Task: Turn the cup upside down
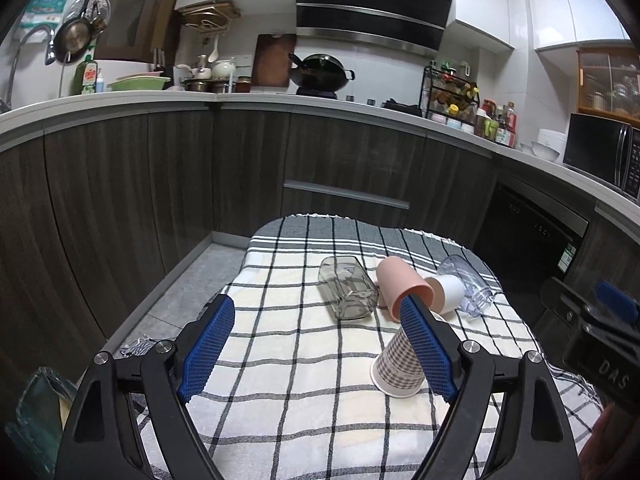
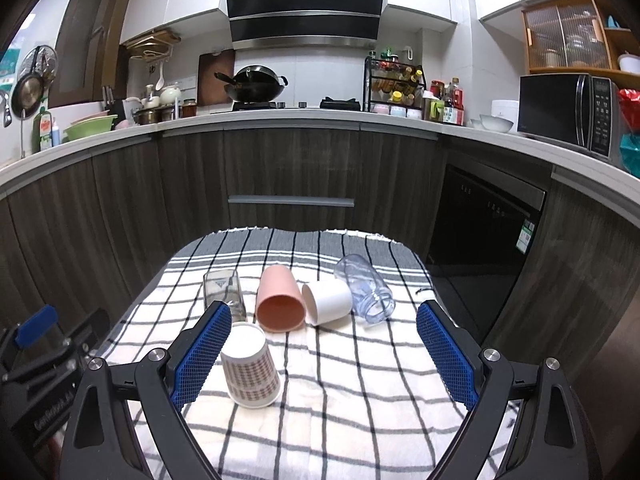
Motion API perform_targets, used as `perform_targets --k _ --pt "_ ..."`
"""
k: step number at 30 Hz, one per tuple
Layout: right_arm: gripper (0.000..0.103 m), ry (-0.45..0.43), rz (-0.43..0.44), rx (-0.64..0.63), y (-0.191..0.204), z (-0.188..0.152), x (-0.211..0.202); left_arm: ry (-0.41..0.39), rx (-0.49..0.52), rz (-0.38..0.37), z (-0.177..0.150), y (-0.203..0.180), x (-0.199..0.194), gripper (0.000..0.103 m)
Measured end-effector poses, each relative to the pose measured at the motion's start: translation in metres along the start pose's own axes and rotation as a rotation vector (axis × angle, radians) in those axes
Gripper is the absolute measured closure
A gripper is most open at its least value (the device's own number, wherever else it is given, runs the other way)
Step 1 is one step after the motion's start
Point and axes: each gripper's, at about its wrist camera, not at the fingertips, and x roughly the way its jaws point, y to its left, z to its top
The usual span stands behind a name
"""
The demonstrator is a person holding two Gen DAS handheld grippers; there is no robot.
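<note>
Table: a checked cloth point(image 2: 360, 400) of black lines on white and cream covers the small table in front of dark wood kitchen cabinets point(image 2: 288, 168).
Left gripper point(image 1: 316, 316): blue-padded fingers spread wide above the cloth, holding nothing.
Right gripper point(image 2: 324, 320): fingers likewise spread wide and empty, over the near half of the table.
Pink cup point(image 2: 280, 300): on its side mid-table, mouth towards the cameras, touching the white cup point(image 2: 328, 302) on its right.
Square glass point(image 1: 348, 286): tipped on its side, just left of the pink cup.
Clear jar point(image 2: 366, 290): lying on its side at the right end of the row, beside the white cup.
Patterned paper cup point(image 2: 252, 368): stands mouth-down on the cloth nearest the cameras, its base upward, in front of the row.
</note>
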Motion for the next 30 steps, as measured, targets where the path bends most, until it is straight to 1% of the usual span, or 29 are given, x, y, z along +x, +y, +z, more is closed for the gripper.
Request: perform_targets --k 5,6,19,30 --pt "0.008 -0.01 0.006 0.007 -0.0011 -0.0041 -0.001 -0.039 0.015 0.022 0.0012 -0.0029 -0.0024 0.014" --pt "0.005 -0.018 0.004 0.009 -0.0022 -0.0048 -0.0019 -0.043 0.021 0.022 0.0007 -0.0039 -0.0024 0.013" --pt "0.004 -0.052 0.008 0.034 -0.0089 -0.0075 -0.0066 -0.044 0.031 0.045 -0.0017 -0.0051 -0.0008 0.01" --pt "0.004 -0.05 0.014 0.028 -0.0065 -0.0076 -0.0054 -0.034 0.023 0.045 -0.0013 -0.0032 0.0004 0.01"
